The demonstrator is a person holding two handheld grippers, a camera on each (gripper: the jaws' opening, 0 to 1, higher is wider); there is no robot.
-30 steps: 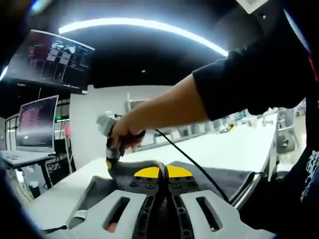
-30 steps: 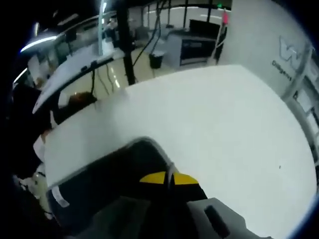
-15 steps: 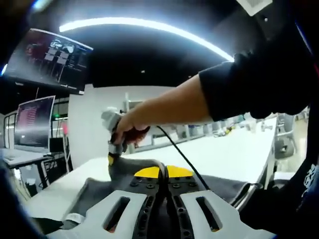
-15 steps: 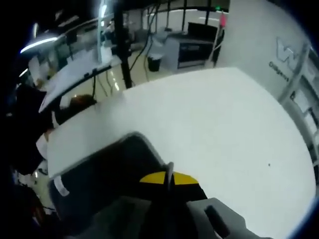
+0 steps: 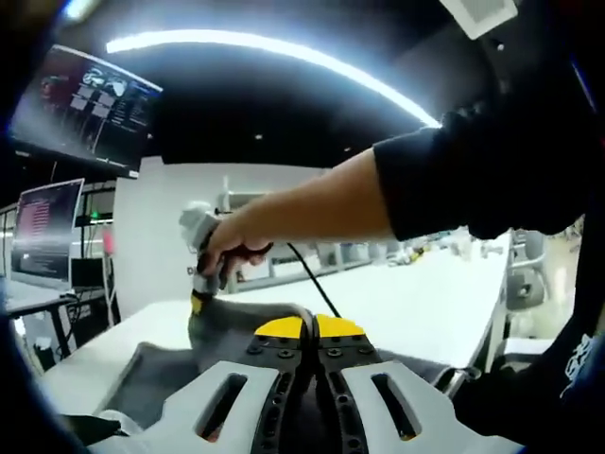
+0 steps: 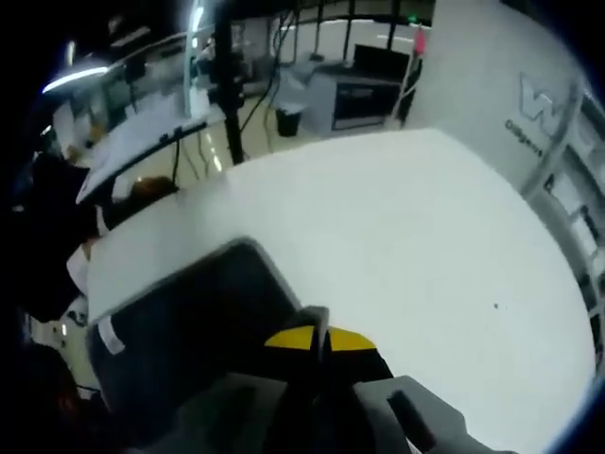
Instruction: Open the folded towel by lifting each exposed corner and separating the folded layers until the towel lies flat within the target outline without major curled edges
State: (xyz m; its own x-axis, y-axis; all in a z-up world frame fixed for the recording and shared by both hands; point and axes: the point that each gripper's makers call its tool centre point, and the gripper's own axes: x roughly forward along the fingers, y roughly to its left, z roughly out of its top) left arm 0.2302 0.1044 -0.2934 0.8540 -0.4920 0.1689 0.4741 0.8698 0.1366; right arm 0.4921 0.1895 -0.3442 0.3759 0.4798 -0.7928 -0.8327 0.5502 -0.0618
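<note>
The dark grey towel [image 5: 151, 374] is held up over the white table [image 5: 416, 303]. In the left gripper view my left gripper [image 5: 310, 328] is shut on one edge of it, a fold of cloth pinched between the yellow tips. To the left, a hand holds my right gripper [image 5: 198, 305], which is shut on another raised corner. In the right gripper view the right gripper [image 6: 319, 338] pinches the towel [image 6: 189, 322], and the cloth hangs away to the left with a white label [image 6: 110, 334] on its far edge.
A person's bare forearm and dark sleeve [image 5: 378, 189] cross the left gripper view. Two monitors [image 5: 85, 95] stand at the left. In the right gripper view the table [image 6: 406, 236] stretches right, with desks and cabinets [image 6: 359, 90] behind it and a wall with a logo [image 6: 539, 104].
The right gripper has drifted a little left and away from the left one, drawing the towel out wider. Both jaws have stayed shut on the cloth.
</note>
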